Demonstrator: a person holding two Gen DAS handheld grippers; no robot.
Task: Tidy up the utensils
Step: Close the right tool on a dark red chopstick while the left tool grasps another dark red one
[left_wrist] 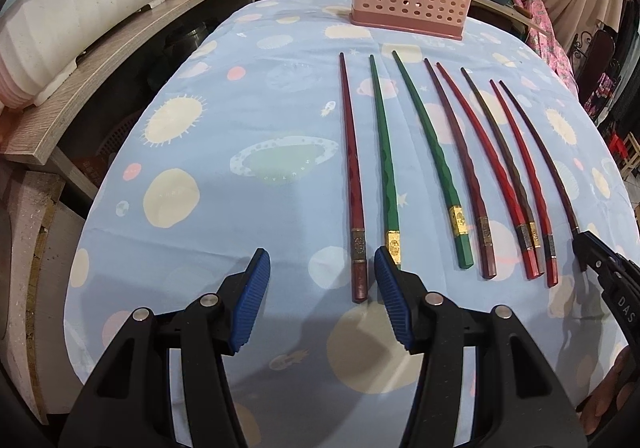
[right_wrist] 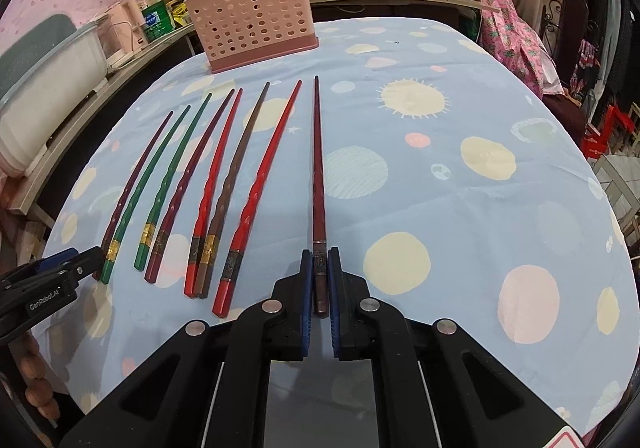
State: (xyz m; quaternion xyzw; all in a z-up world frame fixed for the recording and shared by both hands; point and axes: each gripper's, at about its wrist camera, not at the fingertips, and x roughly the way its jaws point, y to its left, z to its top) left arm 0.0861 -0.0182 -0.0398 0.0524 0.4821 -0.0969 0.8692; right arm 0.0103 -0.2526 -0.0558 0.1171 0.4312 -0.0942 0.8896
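Eight chopsticks are laid in a row on the planet-print tablecloth [right_wrist: 460,208], thick ends toward the lower edge of each view, and none is seen standing in the pink perforated utensil holder [right_wrist: 256,20], which is placed upright at the far end of the table, in the upper middle of both frames; its interior is only partly visible. The task is therefore judged to be at its very start. In the right wrist view the dark red chopstick [right_wrist: 319,184], the rightmost of the row, is pinched near its banded thick end between the blue pads of the right gripper [right_wrist: 320,260], its length seemingly resting on the cloth. The other seven, among them a green chopstick [right_wrist: 166,184] and a bright red chopstick [right_wrist: 256,204], are left untouched at centre left. In the left wrist view the left gripper [left_wrist: 320,268] is held with jaws spread and nothing between them, its right pad just beside the thick end of the second chopstick from the left, a green one [left_wrist: 382,152]. All eight transfers to the holder are judged to remain.
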